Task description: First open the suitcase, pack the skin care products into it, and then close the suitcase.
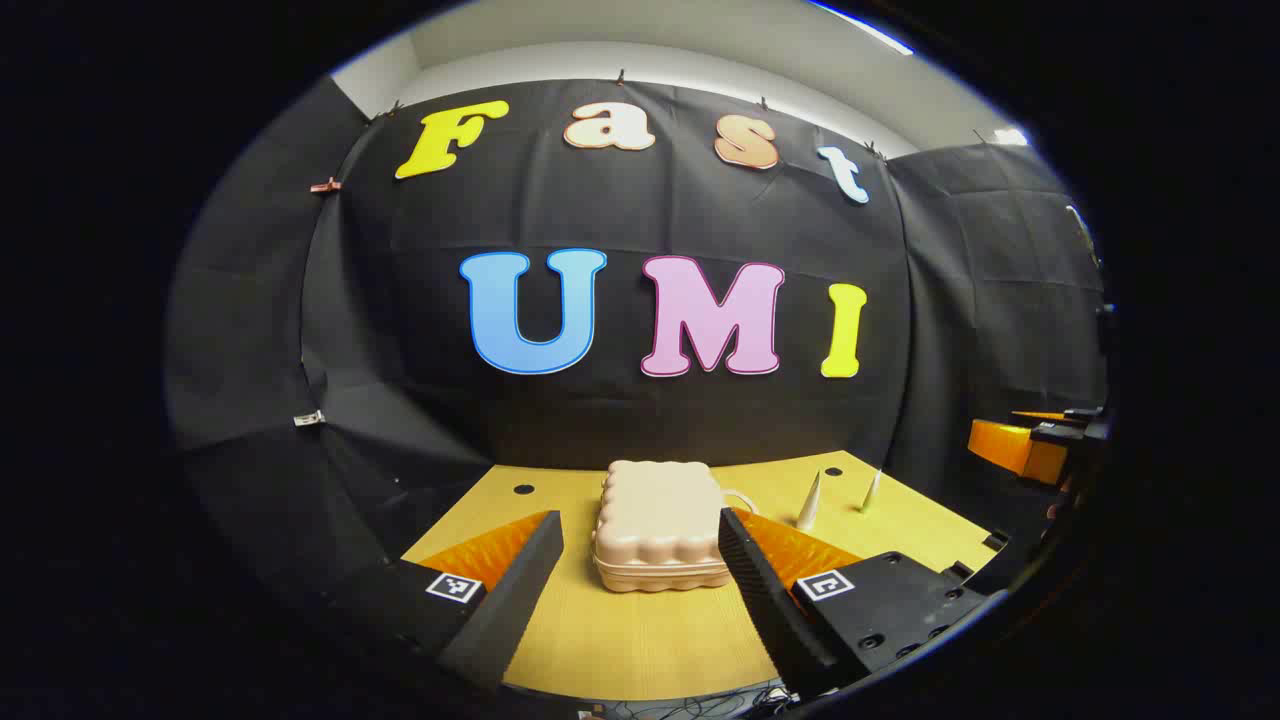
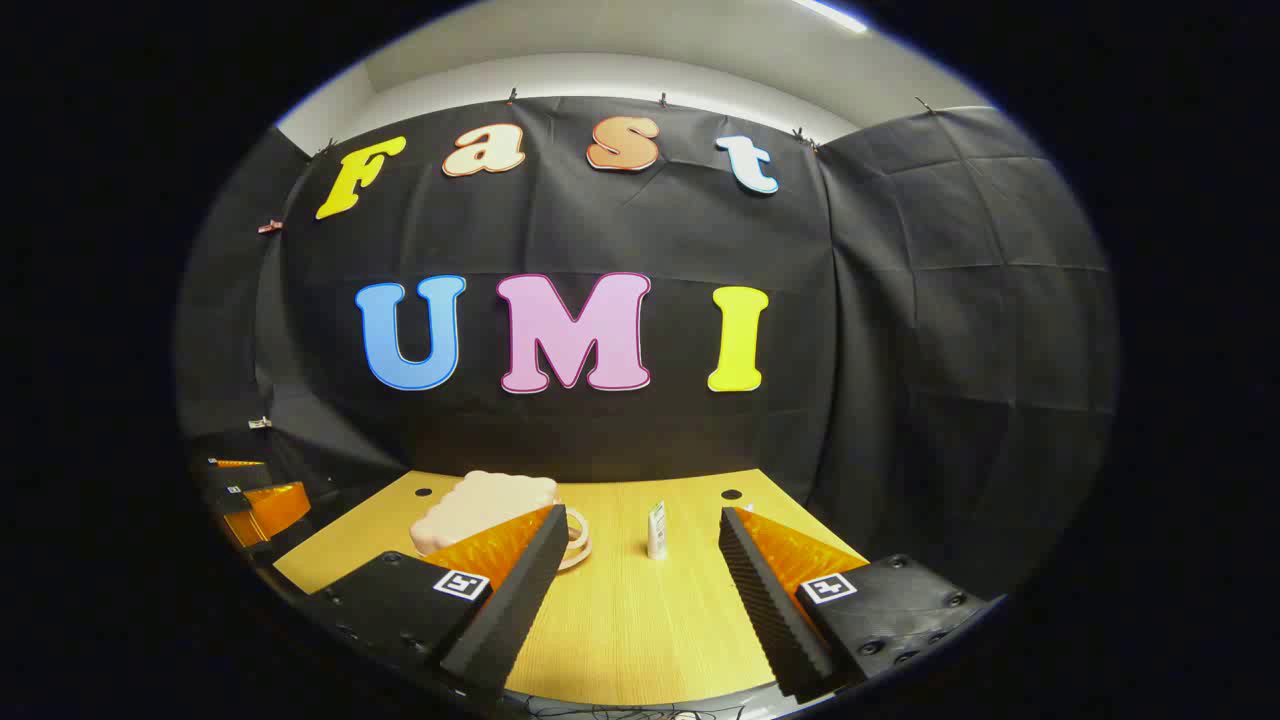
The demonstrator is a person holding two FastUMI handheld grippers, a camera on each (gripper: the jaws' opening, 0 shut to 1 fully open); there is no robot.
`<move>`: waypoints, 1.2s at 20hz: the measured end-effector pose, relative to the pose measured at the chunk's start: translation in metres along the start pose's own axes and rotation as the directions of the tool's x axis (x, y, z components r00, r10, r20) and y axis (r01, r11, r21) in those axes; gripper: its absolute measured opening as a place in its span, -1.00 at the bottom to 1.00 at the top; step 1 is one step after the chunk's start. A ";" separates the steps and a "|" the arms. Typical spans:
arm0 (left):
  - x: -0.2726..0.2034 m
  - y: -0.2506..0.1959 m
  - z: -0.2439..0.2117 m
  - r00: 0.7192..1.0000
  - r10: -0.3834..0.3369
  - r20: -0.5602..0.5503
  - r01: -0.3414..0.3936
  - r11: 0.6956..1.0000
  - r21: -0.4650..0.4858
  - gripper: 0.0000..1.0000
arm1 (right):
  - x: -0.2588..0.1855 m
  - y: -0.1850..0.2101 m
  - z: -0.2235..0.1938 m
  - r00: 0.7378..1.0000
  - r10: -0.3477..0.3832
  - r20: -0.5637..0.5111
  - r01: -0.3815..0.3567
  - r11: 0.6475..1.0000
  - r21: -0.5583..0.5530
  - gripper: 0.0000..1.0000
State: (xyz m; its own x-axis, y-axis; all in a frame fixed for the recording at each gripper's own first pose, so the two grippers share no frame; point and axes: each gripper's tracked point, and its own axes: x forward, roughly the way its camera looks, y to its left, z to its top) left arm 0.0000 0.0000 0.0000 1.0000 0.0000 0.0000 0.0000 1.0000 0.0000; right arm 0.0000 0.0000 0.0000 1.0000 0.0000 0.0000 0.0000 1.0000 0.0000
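**Both tools spread wide, suitcase closed, nothing packed yet**

Left tool (image 1: 640,560) sits low over the near edge of the surface (image 1: 640,640), fingers spread wide, holding nothing. Suitcase (image 1: 660,535) lies flat straight ahead between the fingers, lid down, handle (image 1: 738,497) on its right side. Two skin care tubes (image 1: 810,503) stand upright to the right of the suitcase, apart from it and from each other. Right tool (image 2: 640,565) also wide and empty; in the right gripper view one tube (image 2: 656,528) stands dead ahead, suitcase off to its left.

Progress: looks like the very start. Opening, packing and closing are all left.

Room: bare surface in front of and around the suitcase, good approach from the near side. Booth wall close behind the far edge, so little room back there. Tubes stand near the right rear edge and look easy to tip.
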 end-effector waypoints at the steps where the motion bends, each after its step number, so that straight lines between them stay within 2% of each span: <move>1: 0.001 -0.001 -0.001 1.000 -0.004 -0.002 0.004 1.000 -0.002 0.96 | -0.001 -0.001 0.001 1.000 -0.006 0.002 0.006 1.000 0.002 0.93; 5: 0.004 -0.004 -0.003 1.000 -0.013 -0.012 0.013 1.000 -0.005 0.96 | 0.003 -0.001 -0.006 1.000 -0.007 -0.019 0.007 1.000 0.018 0.93; 6: 0.005 -0.004 -0.004 1.000 -0.014 -0.018 0.014 1.000 -0.001 0.96 | 0.003 0.000 -0.006 1.000 -0.005 -0.023 0.005 1.000 0.018 0.86; 7: 0.007 -0.005 -0.007 1.000 -0.012 -0.025 0.013 1.000 0.003 0.96 | 0.003 0.000 -0.007 1.000 -0.004 -0.026 0.004 1.000 0.013 0.94; 16: 0.039 -0.021 -0.008 0.997 -0.008 -0.077 0.008 1.000 -0.005 0.96 | 0.044 -0.012 -0.011 0.997 0.023 -0.072 -0.023 1.000 0.002 0.93; 20: 0.079 -0.054 -0.002 0.994 -0.050 -0.092 0.048 0.998 -0.028 0.97 | 0.073 -0.022 -0.011 0.995 0.051 -0.083 -0.051 0.999 0.002 0.93; 24: 0.144 -0.108 -0.001 0.987 -0.111 -0.116 0.103 0.992 -0.071 0.97 | 0.109 -0.044 -0.015 0.993 0.078 -0.094 -0.078 0.997 -0.003 0.94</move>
State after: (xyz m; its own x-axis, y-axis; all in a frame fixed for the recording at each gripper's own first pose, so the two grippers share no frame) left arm 0.1440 -0.1080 -0.0012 0.9870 -0.1110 -0.1159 0.1033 0.9921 -0.0705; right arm 0.1088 -0.0445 -0.0150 0.9925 0.0776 -0.0943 -0.0783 0.9969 -0.0032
